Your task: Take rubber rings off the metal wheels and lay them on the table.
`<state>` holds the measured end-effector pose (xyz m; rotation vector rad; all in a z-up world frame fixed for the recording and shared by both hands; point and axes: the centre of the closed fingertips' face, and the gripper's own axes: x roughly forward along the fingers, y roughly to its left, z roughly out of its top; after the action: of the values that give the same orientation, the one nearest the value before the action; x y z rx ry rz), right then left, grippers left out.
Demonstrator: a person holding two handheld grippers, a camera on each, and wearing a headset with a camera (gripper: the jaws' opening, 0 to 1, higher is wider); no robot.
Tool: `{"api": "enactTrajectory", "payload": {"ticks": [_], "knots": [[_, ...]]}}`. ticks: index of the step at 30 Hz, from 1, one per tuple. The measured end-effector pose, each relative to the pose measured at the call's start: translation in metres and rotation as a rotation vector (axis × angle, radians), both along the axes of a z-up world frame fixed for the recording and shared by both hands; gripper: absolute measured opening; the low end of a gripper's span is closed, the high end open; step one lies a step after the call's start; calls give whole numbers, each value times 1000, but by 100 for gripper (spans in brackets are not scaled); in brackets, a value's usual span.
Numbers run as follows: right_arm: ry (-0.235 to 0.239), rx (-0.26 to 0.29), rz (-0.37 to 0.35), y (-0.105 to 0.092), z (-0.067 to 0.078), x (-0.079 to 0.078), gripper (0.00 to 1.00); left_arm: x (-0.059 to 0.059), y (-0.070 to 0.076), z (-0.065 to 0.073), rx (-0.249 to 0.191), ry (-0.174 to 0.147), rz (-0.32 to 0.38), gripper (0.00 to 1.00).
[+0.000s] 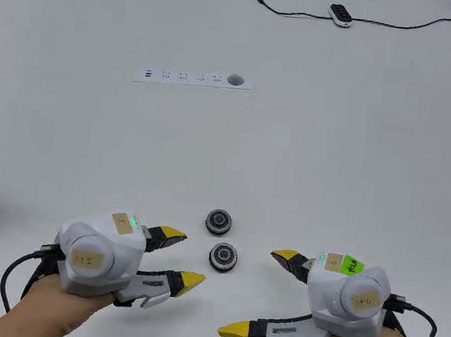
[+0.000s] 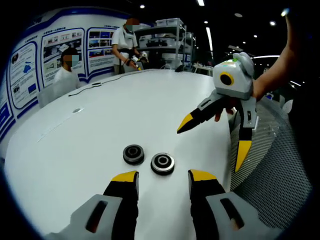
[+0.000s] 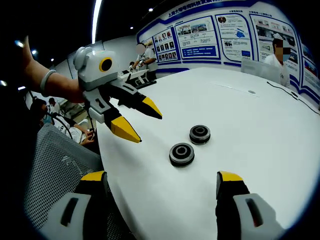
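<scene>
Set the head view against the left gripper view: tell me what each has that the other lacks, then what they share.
Head view, not the left gripper view: the left gripper's white housing with its green light, and the hand holding it.
Left gripper view, not the head view: two people behind the table, wall posters and shelving.
Shared: the white table, the two metal wheels lying side by side on it, and the right gripper, its fingers open.
</scene>
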<state>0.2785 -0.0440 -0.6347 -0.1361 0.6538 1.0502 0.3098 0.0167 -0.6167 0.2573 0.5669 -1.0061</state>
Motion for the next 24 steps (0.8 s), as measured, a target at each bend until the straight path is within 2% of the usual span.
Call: {"api": "enactTrajectory", "payload": {"ticks": [3,13,24], "knots": [[3,2,0,1,-1,0,91,1,-4,-1,5,10,-3,38],[18,18,-10,1,-3,1,90,6,-17,-6,37,1,-37,29],[32,40,-20,4,-5,3,90,13,-28,-12,69,5,-80,28]]}}
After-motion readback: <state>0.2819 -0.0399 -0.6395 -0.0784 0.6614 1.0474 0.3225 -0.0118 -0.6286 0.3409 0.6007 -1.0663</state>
